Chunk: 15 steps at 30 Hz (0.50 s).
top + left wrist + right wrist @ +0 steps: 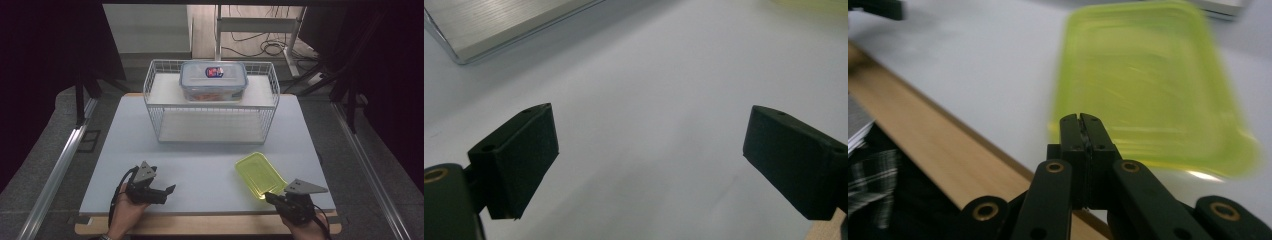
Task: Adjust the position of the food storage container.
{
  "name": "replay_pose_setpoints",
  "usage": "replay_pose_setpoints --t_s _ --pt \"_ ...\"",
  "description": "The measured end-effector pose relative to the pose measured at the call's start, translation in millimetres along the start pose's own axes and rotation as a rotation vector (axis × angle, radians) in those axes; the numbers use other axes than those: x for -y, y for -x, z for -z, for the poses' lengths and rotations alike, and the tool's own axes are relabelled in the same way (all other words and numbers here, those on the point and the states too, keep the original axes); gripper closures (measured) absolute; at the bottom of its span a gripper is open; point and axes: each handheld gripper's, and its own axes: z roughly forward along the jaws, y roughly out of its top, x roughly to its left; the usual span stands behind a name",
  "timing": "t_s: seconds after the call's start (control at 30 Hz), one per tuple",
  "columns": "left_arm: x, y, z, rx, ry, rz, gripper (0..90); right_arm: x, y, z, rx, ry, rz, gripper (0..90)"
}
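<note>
Black jaws of your left gripper [170, 189] are spread wide over bare white table [210, 165], gripping nothing. Yellow-green lid [260, 175] lies flat at the near right, in front of the wire rack [210, 107]. Your right gripper [269, 196], jaws pressed together and empty, sits just at the lid's near edge.

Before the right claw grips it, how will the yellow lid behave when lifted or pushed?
The yellow lid looks thin and shallow, so it is probably light and may flex a little at one edge. It lies flat on the smooth table, so a push would likely slide it, not tip it. Its glossy surface may be slippery for the shut right claw.
</note>
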Motion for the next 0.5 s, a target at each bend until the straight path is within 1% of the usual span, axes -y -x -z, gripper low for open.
replay_pose_setpoints --t_s 0.03,0.13,0.2,0.23,0.27,0.3,0.33,0.37,0.43,0.5 --pt "-0.2 0.4 0.3 0.0 -0.001 -0.005 7.3 -2.6 -8.5 -8.3 -0.022 -0.017 0.027 88.9" --pt "-0.2 0.5 0.3 0.0 -0.001 -0.004 7.3 -4.2 -15.6 -20.6 -0.029 -0.049 0.063 88.8" --pt "-0.1 0.3 0.2 0.0 0.0 -0.003 7.3 -3.7 -17.2 -27.4 -0.035 -0.07 0.078 88.9" --pt "-0.1 0.2 0.2 0.0 0.0 -0.002 7.3 -2.8 -17.1 -29.9 -0.025 -0.082 0.089 88.9" --pt "-0.1 0.2 0.2 0.0 0.0 -0.002 7.3 -2.8 -17.1 -29.9 -0.025 -0.082 0.089 88.9" --pt "-0.1 0.2 0.4 0.001 0.001 -0.003 7.3 -0.4 -13.8 -31.6 -0.008 -0.094 0.095 88.9" --pt "-0.1 0.2 0.4 0.001 0.001 -0.003 7.3 -0.4 -13.8 -31.6 -0.008 -0.094 0.095 88.9" --pt "-0.1 0.3 0.5 0.001 0.0 -0.004 7.3 1.1 -9.9 -28.5 0.005 -0.096 0.082 89.0" --pt "-0.1 0.4 0.5 0.001 -0.001 -0.004 7.3 2.8 -5.6 -24.5 0.027 -0.093 0.083 88.9" --pt "-0.2 0.8 0.7 0.0 -0.002 -0.008 7.3 5.5 2.1 -19.0 0.046 -0.087 0.066 89.0"
